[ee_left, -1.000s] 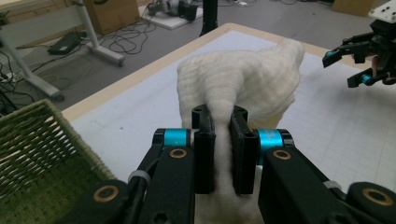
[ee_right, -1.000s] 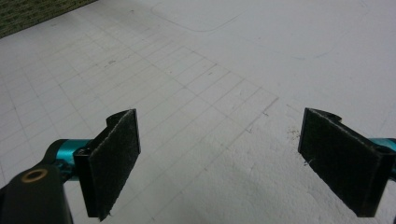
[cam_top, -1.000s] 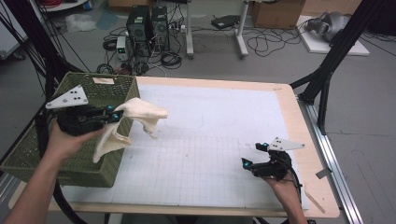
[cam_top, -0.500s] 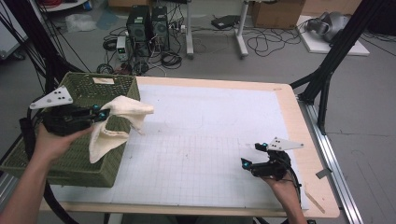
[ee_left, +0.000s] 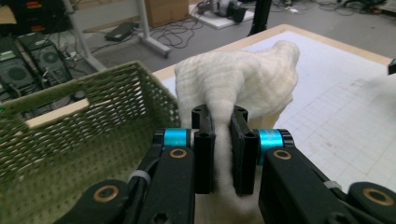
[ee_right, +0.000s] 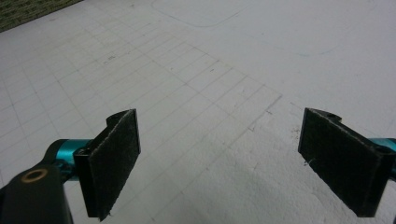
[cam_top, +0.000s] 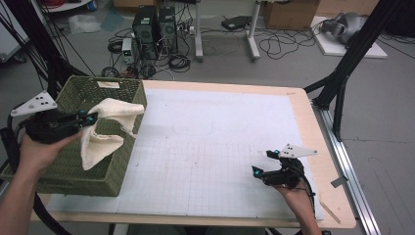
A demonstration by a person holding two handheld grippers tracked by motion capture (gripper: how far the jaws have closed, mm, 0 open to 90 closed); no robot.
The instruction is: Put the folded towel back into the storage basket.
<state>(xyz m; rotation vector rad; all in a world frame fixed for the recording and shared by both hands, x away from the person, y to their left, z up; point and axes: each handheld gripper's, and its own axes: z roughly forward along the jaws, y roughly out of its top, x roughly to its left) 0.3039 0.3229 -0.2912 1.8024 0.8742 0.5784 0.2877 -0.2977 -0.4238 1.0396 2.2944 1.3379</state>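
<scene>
A cream cloth [cam_top: 110, 128] hangs from my left gripper [cam_top: 90, 119], which is shut on a bunched fold of it. It dangles over the right part of the green woven basket [cam_top: 58, 172] at the table's left. In the left gripper view the cloth [ee_left: 243, 79] rises from between the two black jaws, with the basket's wall [ee_left: 93, 100] to the left. My right gripper [cam_top: 263, 165] rests low over the white grid mat [cam_top: 215, 142] near the front right. In the right gripper view its fingers [ee_right: 114, 158] stand wide open with only mat between them.
The mat covers most of the wooden table [cam_top: 325, 161]. Black frame struts [cam_top: 350, 58] rise at the right edge. On the floor beyond the table stand computer towers [cam_top: 154, 24] among several cables.
My left hand has carried the cloth leftwards, from beside the basket's right rim to over its inside. The right gripper has stayed where it was.
</scene>
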